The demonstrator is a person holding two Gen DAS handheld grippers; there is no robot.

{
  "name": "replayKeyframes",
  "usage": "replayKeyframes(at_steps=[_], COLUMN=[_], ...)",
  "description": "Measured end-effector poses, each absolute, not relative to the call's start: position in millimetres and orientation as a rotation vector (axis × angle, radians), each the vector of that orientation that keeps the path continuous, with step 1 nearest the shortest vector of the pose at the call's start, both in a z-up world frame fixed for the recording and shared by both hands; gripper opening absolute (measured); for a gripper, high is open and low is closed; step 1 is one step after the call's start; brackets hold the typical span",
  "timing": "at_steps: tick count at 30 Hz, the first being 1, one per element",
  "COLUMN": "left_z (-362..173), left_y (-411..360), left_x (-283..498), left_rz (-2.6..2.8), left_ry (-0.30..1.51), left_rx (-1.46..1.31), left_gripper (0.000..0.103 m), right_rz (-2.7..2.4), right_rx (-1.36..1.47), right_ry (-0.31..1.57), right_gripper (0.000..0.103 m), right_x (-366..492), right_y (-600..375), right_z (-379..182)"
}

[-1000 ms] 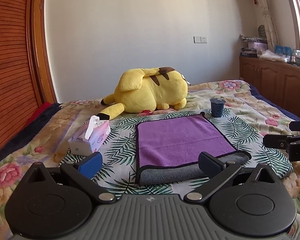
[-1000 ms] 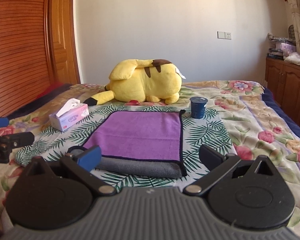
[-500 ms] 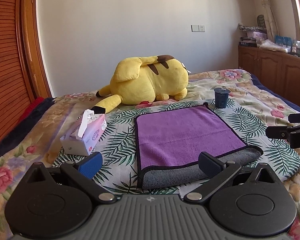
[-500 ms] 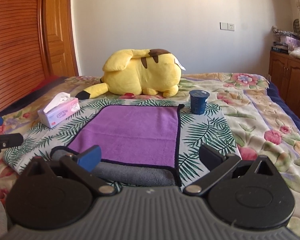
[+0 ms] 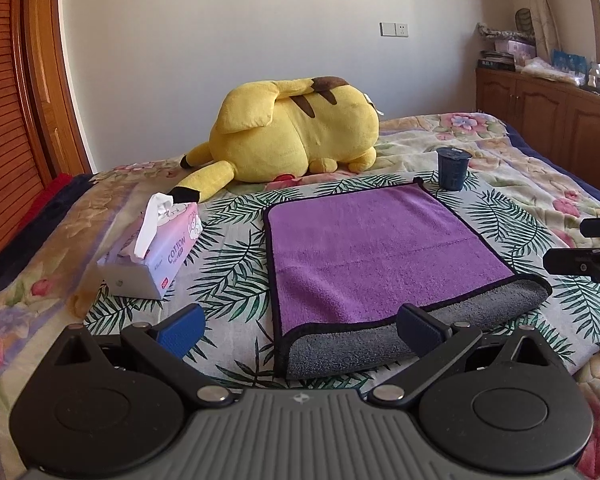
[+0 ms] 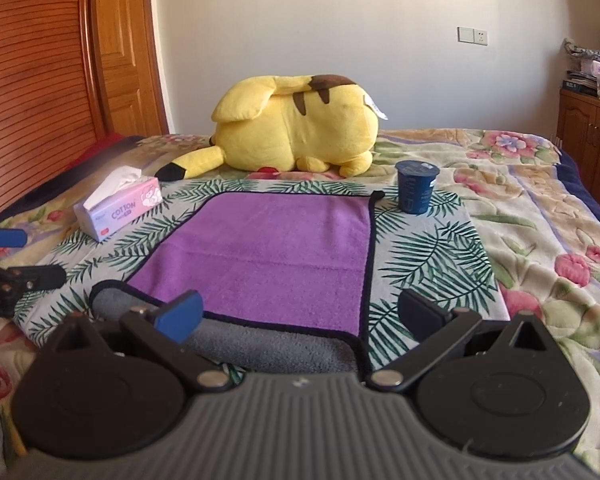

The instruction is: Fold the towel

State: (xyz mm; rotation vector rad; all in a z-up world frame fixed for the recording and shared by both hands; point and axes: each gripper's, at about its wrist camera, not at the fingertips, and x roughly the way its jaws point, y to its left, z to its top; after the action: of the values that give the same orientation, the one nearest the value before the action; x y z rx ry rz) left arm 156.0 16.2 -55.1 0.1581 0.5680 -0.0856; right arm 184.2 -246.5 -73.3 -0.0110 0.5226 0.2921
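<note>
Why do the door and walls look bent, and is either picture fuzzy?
Fisheye lenses bow straight lines near the edges: the door frame curves in the right wrist view. The left wrist view is crisp; the right looks slightly softer, and its slatted wardrobe is smeared.

You've brought both grippers lower and closer to the towel [image 5: 380, 252]: your left gripper [image 5: 300, 326] now frames its near left corner, your right gripper [image 6: 300, 314] its near right corner (jaws spread wide on both), so towel and plush [image 6: 296, 124] loom larger.
</note>
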Motion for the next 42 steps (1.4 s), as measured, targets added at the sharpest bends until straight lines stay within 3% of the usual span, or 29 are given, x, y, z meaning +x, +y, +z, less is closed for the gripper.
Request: replayKeyframes(at_steps=[7, 12, 16, 30, 42], left_z=[-66.0, -72.1, -78.4, -98.1, -105.9], left_y=[19.6, 19.4, 19.9, 33.5, 34.1], left_x=[174.2, 184.1, 192.4, 219.3, 223.5], left_rz=[-0.11, -0.139, -0.156, -0.139, -0.144], left_ry=[0.613, 0.637, 0.658, 0.748, 0.791], left_rx=[0.16, 0.159, 0.15, 0.076, 0.061], left_gripper=[0.08, 0.07, 0.065, 0.03, 0.012], right_rz=[0.311, 0.312, 0.315, 0.306, 0.324], right_rx=[-0.026, -0.024, -0.021, 0.018, 0.072], right_ry=[0.562, 0.579, 0.592, 0.668, 0.74], right_gripper=[0.103, 0.102, 0.091, 0.089, 0.081], right_x=[196.7, 205.5, 212.7, 229.7, 240.2], right_y=[-245.3, -247.9, -248.8, -258.4, -267.7], right_z=[-82.7, -89.8, -92.6, -112.2, -120.5])
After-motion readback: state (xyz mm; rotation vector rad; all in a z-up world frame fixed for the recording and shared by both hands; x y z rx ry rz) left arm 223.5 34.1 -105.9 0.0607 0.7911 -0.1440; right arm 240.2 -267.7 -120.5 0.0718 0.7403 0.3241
